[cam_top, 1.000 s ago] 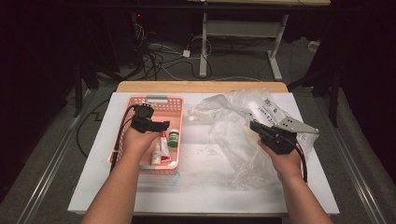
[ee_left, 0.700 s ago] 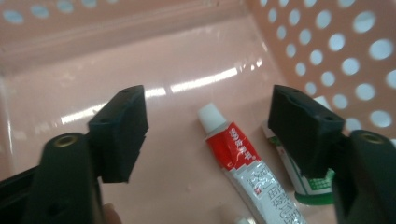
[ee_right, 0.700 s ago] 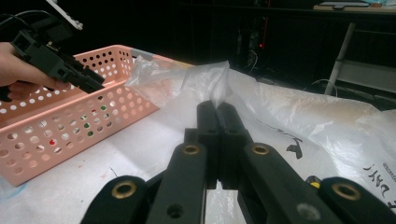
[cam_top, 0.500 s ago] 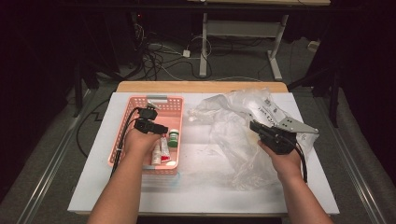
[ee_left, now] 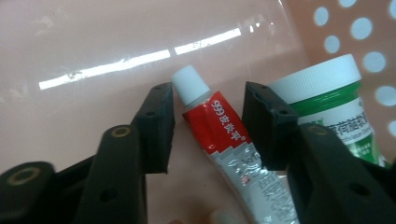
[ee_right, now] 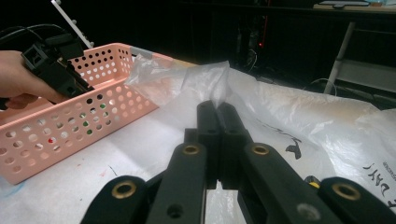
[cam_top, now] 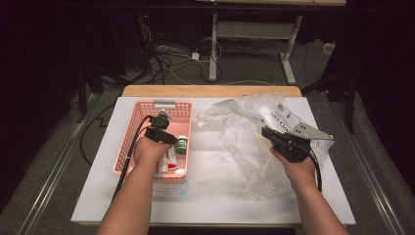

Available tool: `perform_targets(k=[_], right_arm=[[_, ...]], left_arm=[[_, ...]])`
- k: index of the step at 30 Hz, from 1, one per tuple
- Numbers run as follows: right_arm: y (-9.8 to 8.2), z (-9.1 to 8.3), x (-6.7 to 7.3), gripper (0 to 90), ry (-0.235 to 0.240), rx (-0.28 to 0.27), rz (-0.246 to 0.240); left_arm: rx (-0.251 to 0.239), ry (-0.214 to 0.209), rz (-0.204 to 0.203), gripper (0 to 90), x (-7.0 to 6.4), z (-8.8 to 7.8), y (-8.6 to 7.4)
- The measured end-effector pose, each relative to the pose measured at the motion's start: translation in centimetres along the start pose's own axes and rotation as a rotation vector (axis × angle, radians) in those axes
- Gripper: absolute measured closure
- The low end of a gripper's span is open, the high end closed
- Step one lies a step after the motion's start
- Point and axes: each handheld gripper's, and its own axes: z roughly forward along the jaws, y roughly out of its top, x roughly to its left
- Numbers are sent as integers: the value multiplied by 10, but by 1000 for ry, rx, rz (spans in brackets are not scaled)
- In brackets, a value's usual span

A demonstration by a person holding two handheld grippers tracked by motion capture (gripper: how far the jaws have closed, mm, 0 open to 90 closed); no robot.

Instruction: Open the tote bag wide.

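Observation:
My left gripper (cam_top: pixel 169 142) reaches down into the pink basket (cam_top: pixel 161 104). In the left gripper view its jaws (ee_left: pixel 210 93) have just been closing around a red and silver tube (ee_left: pixel 224 133) with a white cap; a small gap still shows at the left pad. A green jar (ee_left: pixel 331 98) with a white lid stands just right of the jaws and appears again as the green jar (cam_top: pixel 181 144) in the high view. My right gripper (cam_top: pixel 269 132) is shut on a crumpled clear plastic bag (cam_top: pixel 244 127), its tips (ee_right: pixel 217 109) pinching a raised fold of the bag (ee_right: pixel 289 107).
The basket (ee_right: pixel 93 112) stands on the left of the white table (cam_top: pixel 210 196), and the bag spreads over the right half. A wooden strip (cam_top: pixel 210 91) runs along the far edge. Beyond it are cables on the floor and a desk frame (cam_top: pixel 254 34).
My left gripper has sunk slightly deeper into the basket and its jaws have drawn closer together around the tube. The right gripper and the bag have not moved.

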Motion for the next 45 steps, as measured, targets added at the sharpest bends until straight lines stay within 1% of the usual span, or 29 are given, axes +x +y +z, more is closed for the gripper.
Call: perform_targets(k=[2, 5, 10, 11, 13, 16, 17, 22, 25, 27, 28, 30, 32, 36, 40, 45], right_arm=[[0, 0, 0, 900, 0, -1, 5], [0, -1, 0, 900, -2, -1, 7], [0, -1, 0, 900, -2, -2, 8], [0, -1, 0, 900, -2, -1, 7], [0, -1, 0, 900, -3, -2, 7], [0, -2, 0, 900, -3, -2, 5], [0, -2, 0, 900, -3, -2, 3], [1, -2, 1, 900, -4, -2, 5], [1, -2, 1, 900, -3, -2, 3], [1, -2, 1, 900, -3, -2, 4], [1, -2, 1, 900, -3, -3, 5], [1, -2, 0, 900, -3, -5, 5], [1, -3, 0, 900, -3, -5, 4], [1, -2, 0, 900, -2, -5, 4], [0, -2, 1, 900, -4, -1, 3], [0, -2, 0, 900, -3, -1, 4]], left_arm=[[7, 9, 4, 581, -2, 1, 1], [1, 13, -5, 607, -3, 2, 1], [-4, 14, -11, 610, -3, 2, 1], [-5, 19, -16, 608, -3, 2, 1], [-8, 25, -28, 556, -3, 1, 1], [0, 29, -24, 537, -3, 0, 0], [10, 29, -25, 536, -4, 0, -1], [20, 40, -25, 536, -6, 0, -3], [34, 35, -19, 538, -6, -1, -2], [40, 29, -15, 549, -6, -1, -2], [41, 33, -14, 571, -6, -1, -3], [41, 39, -12, 574, -6, -1, -3], [42, 50, -3, 617, -7, -1, -3], [43, 56, 8, 652, -8, -1, -4], [35, 51, -2, 661, -7, -1, -4], [17, 28, -17, 663, -8, -1, -3]])
